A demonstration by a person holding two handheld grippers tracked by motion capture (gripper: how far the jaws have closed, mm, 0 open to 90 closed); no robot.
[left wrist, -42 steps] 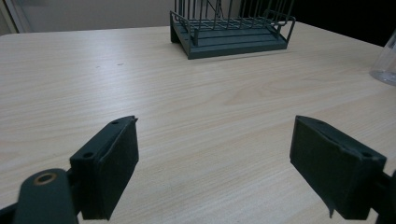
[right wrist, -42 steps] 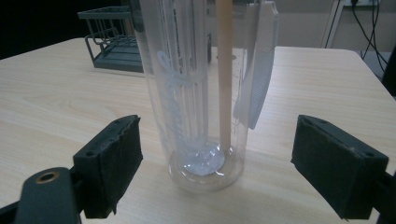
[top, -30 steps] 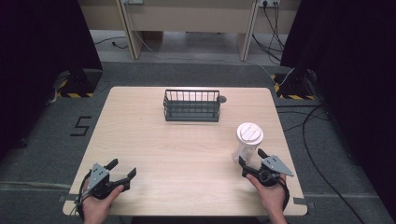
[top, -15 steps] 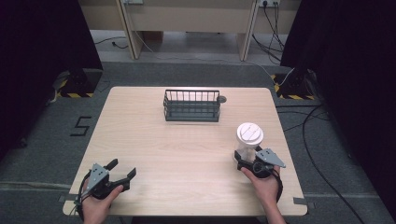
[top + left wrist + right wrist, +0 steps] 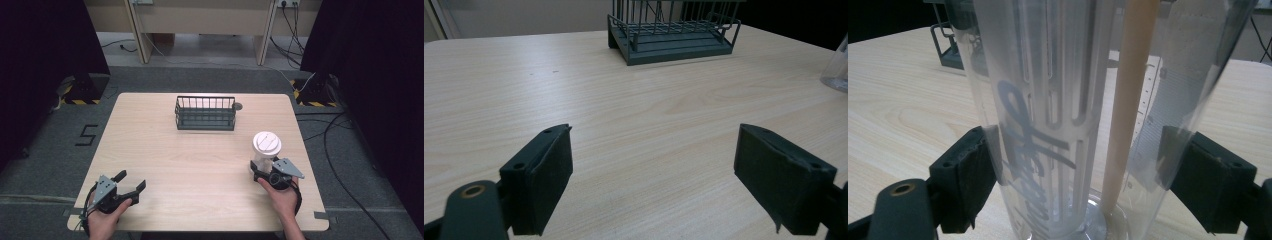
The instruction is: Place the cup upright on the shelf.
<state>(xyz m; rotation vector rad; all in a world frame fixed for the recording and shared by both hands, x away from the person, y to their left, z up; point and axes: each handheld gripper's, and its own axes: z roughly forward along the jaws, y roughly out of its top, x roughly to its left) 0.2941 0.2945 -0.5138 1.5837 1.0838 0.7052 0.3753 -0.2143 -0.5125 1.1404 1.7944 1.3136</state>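
A clear plastic tumbler with a white lid stands upright at the table's right side. My right gripper is open, one jaw on each side of the tumbler's lower part, at or very near its wall. In the right gripper view, the tumbler has blue lettering, a slotted white insert and a beige stick inside, and it stands between the pads of my right gripper. My left gripper rests open near the front left corner, and the left gripper view shows bare wood between the jaws of the left gripper.
A dark wire basket stands at the middle back of the wooden table; a small round grey object lies by its right end. The left gripper view has the basket ahead and the tumbler's base at the right edge.
My right gripper has slid forward and a little left, so its jaws now flank the tumbler. The left gripper has not moved.
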